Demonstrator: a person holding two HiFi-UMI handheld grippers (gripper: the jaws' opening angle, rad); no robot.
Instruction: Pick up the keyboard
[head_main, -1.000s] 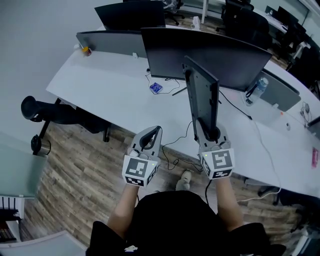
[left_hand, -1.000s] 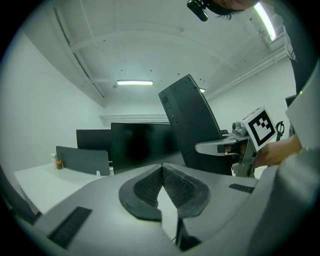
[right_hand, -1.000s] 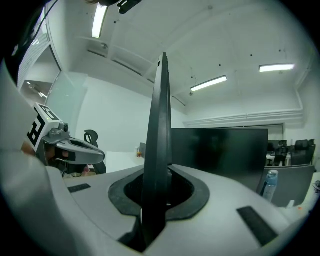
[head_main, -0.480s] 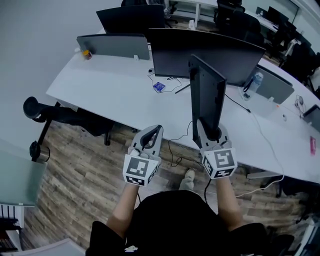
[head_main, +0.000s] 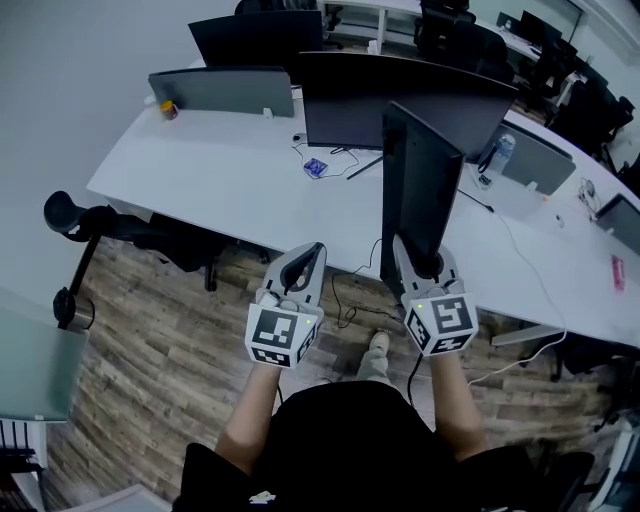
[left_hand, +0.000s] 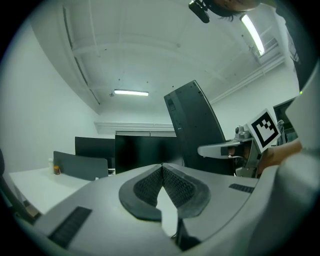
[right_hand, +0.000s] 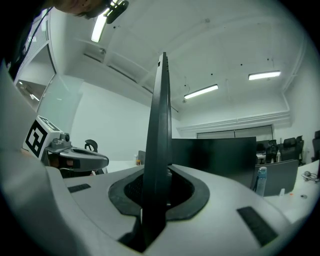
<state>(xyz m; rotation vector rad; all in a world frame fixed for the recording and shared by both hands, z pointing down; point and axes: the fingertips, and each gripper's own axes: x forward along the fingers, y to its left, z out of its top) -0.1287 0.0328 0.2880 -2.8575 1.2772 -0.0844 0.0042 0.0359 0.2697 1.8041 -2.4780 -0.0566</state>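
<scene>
A dark keyboard (head_main: 415, 190) stands on end, long side pointing up, over the desk's near edge. My right gripper (head_main: 420, 262) is shut on its lower end, and in the right gripper view the keyboard (right_hand: 159, 125) rises edge-on from between the pads of that gripper (right_hand: 157, 187). My left gripper (head_main: 305, 262) hangs beside it, to the left, over the floor, shut with nothing in it. In the left gripper view its pads (left_hand: 172, 182) meet at the tips of the left gripper (left_hand: 161, 167), and the keyboard's back (left_hand: 192, 125) shows at the right.
A long white desk (head_main: 220, 180) carries large dark monitors (head_main: 400, 90), a grey divider (head_main: 220, 92), a water bottle (head_main: 493, 158), a small blue item (head_main: 315, 168) and cables. A black office chair (head_main: 110, 225) stands at the left on the wood floor (head_main: 150, 360).
Both grippers have shifted together and risen slightly, the keyboard staying upright in the right one. The desk and monitors have slid in the head view. Neither gripper's jaws changed.
</scene>
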